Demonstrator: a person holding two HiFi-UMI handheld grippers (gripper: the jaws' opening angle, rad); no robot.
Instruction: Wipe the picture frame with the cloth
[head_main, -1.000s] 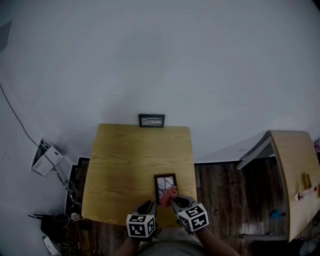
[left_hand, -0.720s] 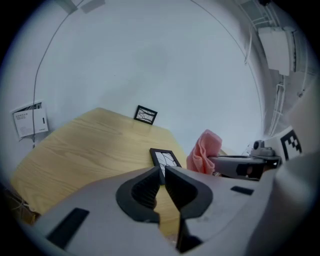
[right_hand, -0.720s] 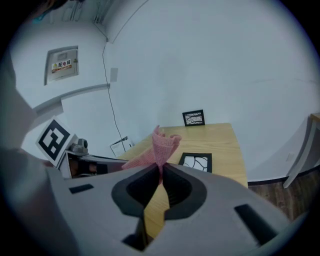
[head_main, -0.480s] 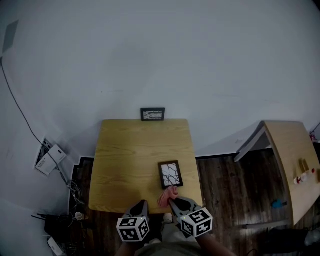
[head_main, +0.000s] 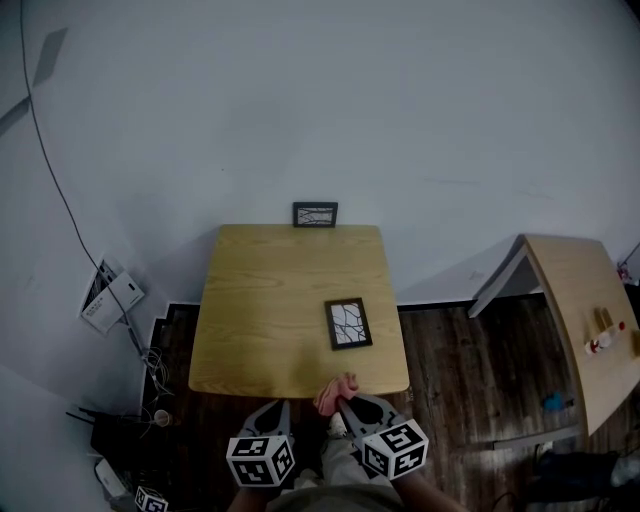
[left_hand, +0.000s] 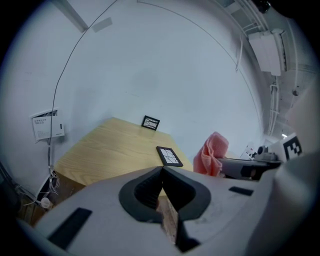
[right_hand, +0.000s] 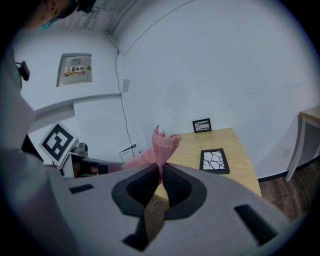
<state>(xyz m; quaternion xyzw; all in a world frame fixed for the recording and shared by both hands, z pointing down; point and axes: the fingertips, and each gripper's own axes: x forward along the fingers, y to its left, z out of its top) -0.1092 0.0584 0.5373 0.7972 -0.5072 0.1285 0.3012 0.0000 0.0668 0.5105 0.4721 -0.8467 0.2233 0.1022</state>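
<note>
Two grippers here, and both sit off the near edge of the table (head_main: 270, 300), so nothing is touching the picture frame (head_main: 348, 323) right now. The right gripper (head_main: 345, 403) has its jaws pinched tight on the pink cloth (head_main: 334, 392), which sticks up out of the tips in a loose bunch. The left gripper (head_main: 283, 405) has its jaws closed all the way with nothing between them. The frame lies flat on the table's right half, nearer the front edge than the back. From the right gripper it's pretty much at 12 o'clock, maybe a hair toward 1, and from the left gripper it's more like 1 to 2 o'clock and clearly further off. So the cloth hand is the nearer one, which is handy. The frame's long axis runs roughly 12 to 6, with the far end tipped slightly toward 11, so I'd guess a wipe wants a straight reach forward and strokes along that line. The empty left gripper would have to cross toward 2 o'clock if it's going to steady the frame. A second frame (head_main: 315, 214) stands at the table's far edge against the wall (head_main: 320, 100), well apart from all this.
</note>
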